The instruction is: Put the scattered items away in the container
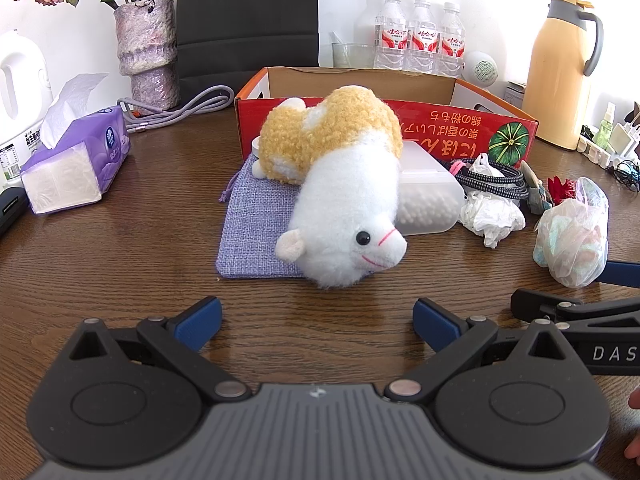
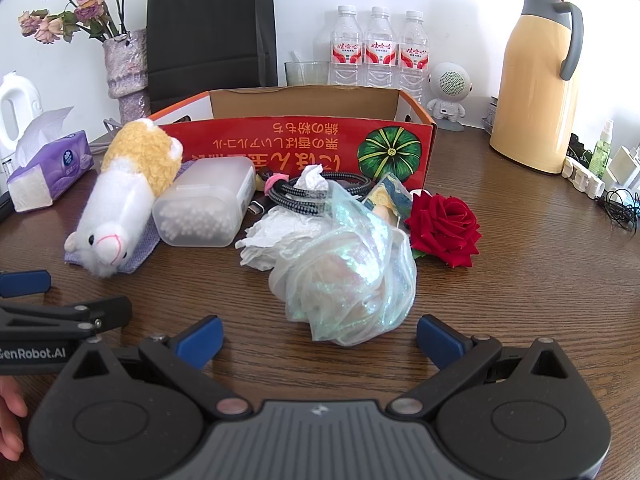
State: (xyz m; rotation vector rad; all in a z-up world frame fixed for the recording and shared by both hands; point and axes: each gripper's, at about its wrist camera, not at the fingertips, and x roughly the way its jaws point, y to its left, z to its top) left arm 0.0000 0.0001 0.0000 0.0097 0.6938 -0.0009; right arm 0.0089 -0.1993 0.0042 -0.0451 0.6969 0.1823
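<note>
Just ahead of left tool (image 1: 317,322), plush toy (image 1: 340,184)

I count three water bottles (image 2: 379,46), one plush toy (image 2: 120,196), one rose (image 2: 444,224), one box (image 2: 304,120), one thermos (image 2: 536,80).

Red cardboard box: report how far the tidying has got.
Done: nothing visible; what shows of the red cardboard box looks empty. In hand: nothing; the left gripper and right gripper are both open. Left: plush toy, purple pouch, cotton swab box, crumpled tissue, cable, gauze bag, red rose.
</note>
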